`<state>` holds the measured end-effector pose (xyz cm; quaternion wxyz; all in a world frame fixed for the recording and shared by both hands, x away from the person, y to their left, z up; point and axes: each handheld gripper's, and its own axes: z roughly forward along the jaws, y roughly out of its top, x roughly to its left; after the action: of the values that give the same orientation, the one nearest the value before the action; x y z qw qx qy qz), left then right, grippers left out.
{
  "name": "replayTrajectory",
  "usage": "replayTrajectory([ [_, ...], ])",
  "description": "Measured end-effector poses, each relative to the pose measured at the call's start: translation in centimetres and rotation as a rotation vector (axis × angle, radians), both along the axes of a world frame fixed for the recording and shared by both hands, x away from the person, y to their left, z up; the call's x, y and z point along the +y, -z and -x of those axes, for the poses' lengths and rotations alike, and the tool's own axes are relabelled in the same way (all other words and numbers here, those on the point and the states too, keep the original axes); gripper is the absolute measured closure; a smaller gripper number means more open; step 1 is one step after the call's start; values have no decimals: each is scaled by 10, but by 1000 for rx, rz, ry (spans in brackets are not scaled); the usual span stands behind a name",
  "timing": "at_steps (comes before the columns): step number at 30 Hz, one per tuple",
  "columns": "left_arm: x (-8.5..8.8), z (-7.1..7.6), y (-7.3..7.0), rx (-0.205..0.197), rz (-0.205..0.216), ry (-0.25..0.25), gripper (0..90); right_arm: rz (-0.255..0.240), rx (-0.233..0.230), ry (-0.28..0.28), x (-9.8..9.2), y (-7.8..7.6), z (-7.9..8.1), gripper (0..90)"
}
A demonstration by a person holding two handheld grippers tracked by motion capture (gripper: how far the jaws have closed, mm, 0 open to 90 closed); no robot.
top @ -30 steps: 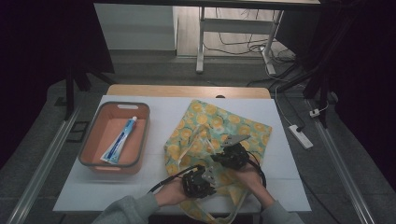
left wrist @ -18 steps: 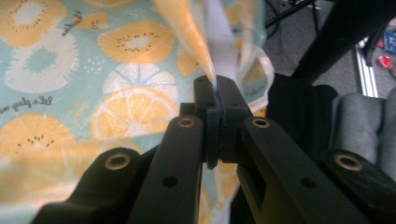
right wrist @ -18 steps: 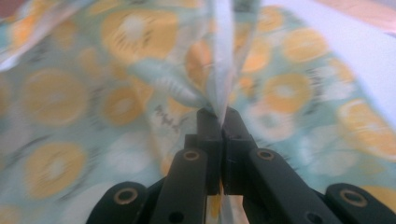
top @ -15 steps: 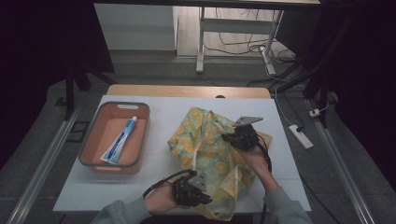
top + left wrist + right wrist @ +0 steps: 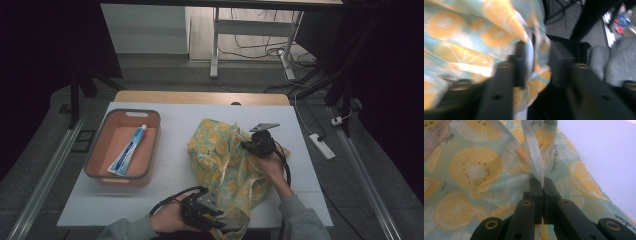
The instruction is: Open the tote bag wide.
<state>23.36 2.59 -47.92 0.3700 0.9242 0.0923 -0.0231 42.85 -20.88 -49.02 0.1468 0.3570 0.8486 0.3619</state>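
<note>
Orange tray at table left holds a toothpaste tube, untouched; left gripper, at the near edge, has just been opening its jaws, fabric still lying loosely between them, so its hold looks released; fruit-print bag now bunched mid-table; right gripper has travelled farther up, clenched on the bag's strap; judged: opening the bag.

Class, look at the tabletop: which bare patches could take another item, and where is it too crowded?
Free: the white table strip between the orange tray and the fruit-print bag, the far strip behind both, and the right margin beyond the bag. Crowded: the near edge, where the left gripper and right gripper work the bag.
</note>
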Motion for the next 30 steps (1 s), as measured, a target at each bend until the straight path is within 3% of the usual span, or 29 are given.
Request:
replayTrajectory([
  [2,7,-1,-15,-57,50,-69,473,-9,-9,-10,1,-4,3,883],
  [4,13,-4,-28,-119,67,-147,428,-17,-22,-22,2,-8,7,882],
  [7,19,-15,-39,-143,79,-248,378,-34,-22,-39,4,-10,10,882],
  [9,19,-24,-41,-190,45,-319,344,-40,-14,-45,5,-10,11,882],
  [11,18,-36,-39,-191,20,-367,331,-34,-13,-56,8,-10,13,881],
  [12,18,-36,-39,-191,20,-367,328,-34,-13,-60,8,-10,13,882],
  [13,17,-46,-33,-201,-29,-413,326,-34,-14,-63,8,-10,14,882],
  [19,9,-62,-13,-162,-151,-430,329,-40,-21,-72,7,-13,17,882],
  [22,8,-66,-3,-141,-186,-420,397,-41,-19,-71,6,-13,17,881],
  [27,10,-73,11,-105,-237,-421,603,-44,-21,-71,4,-15,19,881],
  [30,15,-73,10,-100,-226,-421,779,-45,-25,-70,2,-16,19,881],
])
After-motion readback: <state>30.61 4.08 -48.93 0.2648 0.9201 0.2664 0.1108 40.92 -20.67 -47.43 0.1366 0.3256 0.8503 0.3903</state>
